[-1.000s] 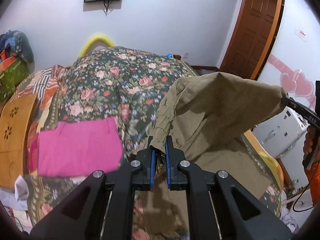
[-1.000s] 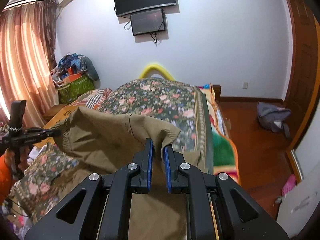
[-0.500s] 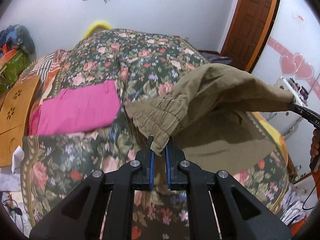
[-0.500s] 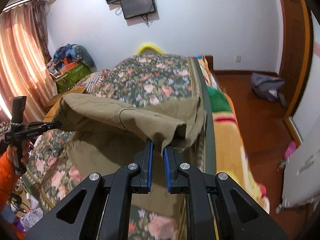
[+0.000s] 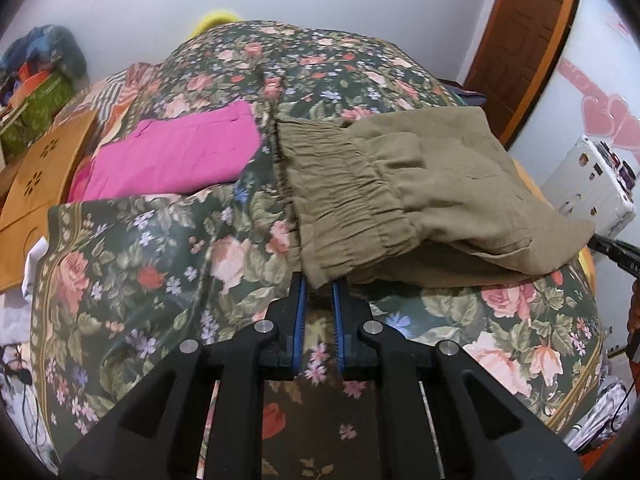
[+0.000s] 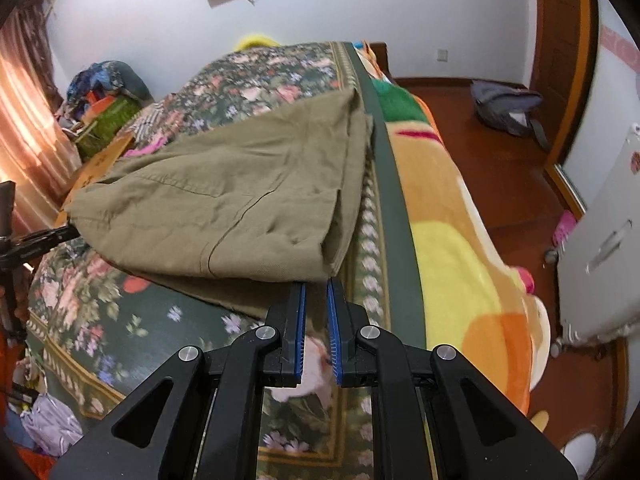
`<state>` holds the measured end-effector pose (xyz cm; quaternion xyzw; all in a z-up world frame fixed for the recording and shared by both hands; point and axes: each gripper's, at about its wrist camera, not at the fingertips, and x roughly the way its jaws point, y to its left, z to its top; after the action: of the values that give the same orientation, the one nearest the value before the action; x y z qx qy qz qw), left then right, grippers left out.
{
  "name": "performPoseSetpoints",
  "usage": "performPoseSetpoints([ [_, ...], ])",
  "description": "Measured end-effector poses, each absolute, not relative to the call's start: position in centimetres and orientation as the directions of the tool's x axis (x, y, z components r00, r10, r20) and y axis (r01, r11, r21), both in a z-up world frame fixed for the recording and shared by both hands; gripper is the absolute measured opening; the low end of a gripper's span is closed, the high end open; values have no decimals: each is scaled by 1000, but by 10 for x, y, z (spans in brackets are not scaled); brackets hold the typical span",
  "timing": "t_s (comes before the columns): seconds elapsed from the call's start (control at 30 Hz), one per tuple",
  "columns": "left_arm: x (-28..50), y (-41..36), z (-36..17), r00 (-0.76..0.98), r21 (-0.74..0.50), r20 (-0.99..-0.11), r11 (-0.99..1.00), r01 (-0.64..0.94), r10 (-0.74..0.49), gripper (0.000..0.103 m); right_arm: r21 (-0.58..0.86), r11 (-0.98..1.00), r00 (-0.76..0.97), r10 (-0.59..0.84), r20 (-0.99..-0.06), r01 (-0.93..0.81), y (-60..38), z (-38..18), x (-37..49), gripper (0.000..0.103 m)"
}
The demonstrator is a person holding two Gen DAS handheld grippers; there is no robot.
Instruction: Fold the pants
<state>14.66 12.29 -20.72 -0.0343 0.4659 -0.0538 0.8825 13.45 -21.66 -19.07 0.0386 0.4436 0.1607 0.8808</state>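
Observation:
Olive-khaki pants (image 5: 400, 200) lie folded over on the floral bedspread (image 5: 160, 272), with the gathered elastic waistband (image 5: 340, 200) on top. My left gripper (image 5: 319, 286) is shut on the near corner of the waistband. In the right wrist view the pants (image 6: 224, 204) spread across the bed. My right gripper (image 6: 316, 284) is shut on their other near corner. Each gripper's tip shows at the far edge of the other's view, at the pants' opposite corner.
A folded pink garment (image 5: 176, 156) lies on the bed left of the pants. A wooden board (image 5: 44, 168) sits at the bed's left edge. A colourful blanket (image 6: 452, 216) hangs off the right side. A white cabinet (image 6: 600, 248) and a bag (image 6: 504, 108) stand on the wood floor.
Both grippers have carried the waistband edge from high in the air down toward me, laying the pants' upper half over the lower half on the bed.

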Motion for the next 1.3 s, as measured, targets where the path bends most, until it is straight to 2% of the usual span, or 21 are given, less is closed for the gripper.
performPoseSetpoints([
  [0.23,138,138,-180,613,-106,-786,994,-4,-82,11,141,966,603,247,-759,-218,-226,-173,123,10],
  [0.3,138,138,-168,633,-128,-768,992,-7,-95,14,158,960,620,269,-736,-229,-225,-162,122,11],
  [0.4,139,126,-156,656,-153,-743,988,27,-133,24,177,948,629,309,-714,-265,-214,-152,127,16],
  [0.47,141,112,-153,656,-162,-736,984,72,-169,31,183,938,627,333,-704,-293,-202,-150,129,24],
  [0.53,144,94,-157,646,-153,-739,981,117,-193,33,185,931,618,348,-705,-314,-192,-153,131,28],
  [0.67,154,67,-177,604,-124,-774,981,148,-189,35,185,922,566,358,-743,-340,-174,-176,137,28],
  [0.8,168,63,-202,539,-209,-805,969,133,-248,35,187,922,482,341,-807,-338,-168,-205,144,29],
  [0.9,173,58,-214,532,-195,-813,972,134,-237,35,216,921,467,354,-811,-324,-173,-213,144,36],
  [1.0,172,54,-212,536,-157,-816,975,155,-217,35,249,914,450,378,-809,-320,-180,-214,146,37],
  [1.2,175,74,-190,548,-202,-798,969,146,-249,35,243,915,443,373,-815,-322,-190,-209,143,45],
  [1.3,181,89,-173,596,-157,-782,983,100,-185,36,185,940,466,305,-831,-286,-201,-205,143,45],
])
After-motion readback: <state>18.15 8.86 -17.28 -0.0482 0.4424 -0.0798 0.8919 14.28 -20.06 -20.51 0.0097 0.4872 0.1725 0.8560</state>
